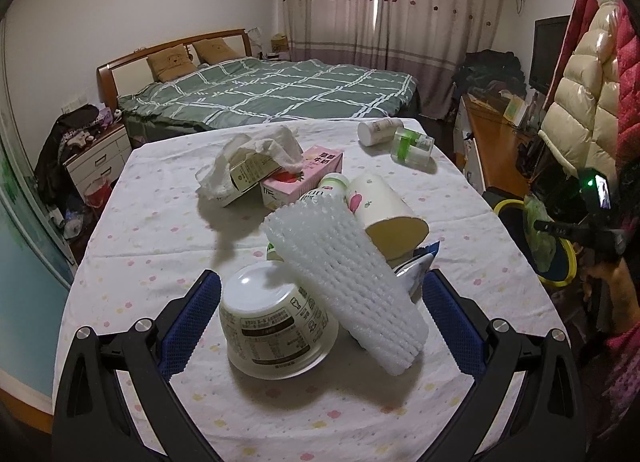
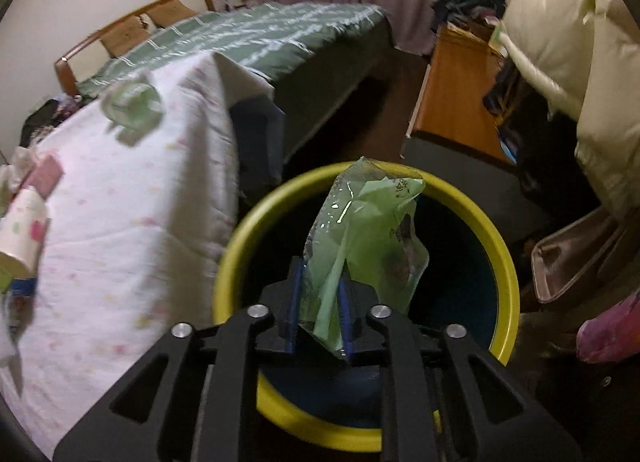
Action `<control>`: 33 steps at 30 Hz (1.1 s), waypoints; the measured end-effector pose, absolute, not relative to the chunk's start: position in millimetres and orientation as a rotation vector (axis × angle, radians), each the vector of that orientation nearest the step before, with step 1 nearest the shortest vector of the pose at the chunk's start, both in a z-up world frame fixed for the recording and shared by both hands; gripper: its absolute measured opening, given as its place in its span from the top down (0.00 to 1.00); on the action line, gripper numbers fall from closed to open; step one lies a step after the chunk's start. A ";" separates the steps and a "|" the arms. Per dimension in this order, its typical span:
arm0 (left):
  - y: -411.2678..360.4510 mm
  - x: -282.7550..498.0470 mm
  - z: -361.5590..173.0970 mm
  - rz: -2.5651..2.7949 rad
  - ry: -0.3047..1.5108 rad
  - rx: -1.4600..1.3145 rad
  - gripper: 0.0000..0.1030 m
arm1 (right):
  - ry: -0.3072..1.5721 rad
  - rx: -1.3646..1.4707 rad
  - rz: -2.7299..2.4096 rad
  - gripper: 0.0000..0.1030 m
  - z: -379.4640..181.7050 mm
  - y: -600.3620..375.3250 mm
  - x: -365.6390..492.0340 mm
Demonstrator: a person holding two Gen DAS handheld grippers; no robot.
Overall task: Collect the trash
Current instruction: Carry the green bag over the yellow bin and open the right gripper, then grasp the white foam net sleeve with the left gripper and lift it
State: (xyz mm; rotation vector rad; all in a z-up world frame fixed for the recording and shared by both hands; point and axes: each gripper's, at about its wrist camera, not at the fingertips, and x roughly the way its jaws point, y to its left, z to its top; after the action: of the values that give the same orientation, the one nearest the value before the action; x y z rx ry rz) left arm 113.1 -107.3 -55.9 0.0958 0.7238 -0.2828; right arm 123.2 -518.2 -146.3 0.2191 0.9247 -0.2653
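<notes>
Green wrapper (image 2: pixel 360 246) hides the right gripper (image 2: pixel 320 302) pads' contact (grip unclear); left gripper (image 1: pixel 320 314) spread wide.

The surface (image 1: pixel 152 246) is wearing a white cloth with tiny pink and yellow dots. The bin (image 2: pixel 500 262) is showing a bright yellow rim, and the wrapper (image 2: pixel 368 246) over it is looking pale green and see-through. The carton (image 1: pixel 304 178) is showing pink. The bed (image 1: pixel 280 90) is sporting a green cover with white checks. Both tools (image 1: pixel 320 322) (image 2: pixel 320 322) are showing blue pads on black.
</notes>
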 end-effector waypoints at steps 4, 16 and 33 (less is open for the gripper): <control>-108.4 114.6 -55.4 -0.281 0.724 0.097 0.04 | 0.938 0.196 -0.311 0.56 -155.9 -522.3 123.7; -100.3 127.1 -53.8 -0.251 0.734 0.088 0.04 | 0.877 0.196 -0.308 0.51 -136.3 -513.6 102.5; -106.1 181.5 -74.4 -0.280 0.842 0.067 0.08 | 0.866 0.204 -0.249 0.50 -133.4 -491.6 96.2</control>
State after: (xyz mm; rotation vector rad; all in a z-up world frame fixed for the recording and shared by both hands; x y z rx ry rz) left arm 181.5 -106.1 -74.4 0.0666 0.8424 -0.2800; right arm 96.2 -491.6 -133.4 0.2038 0.8658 -0.2487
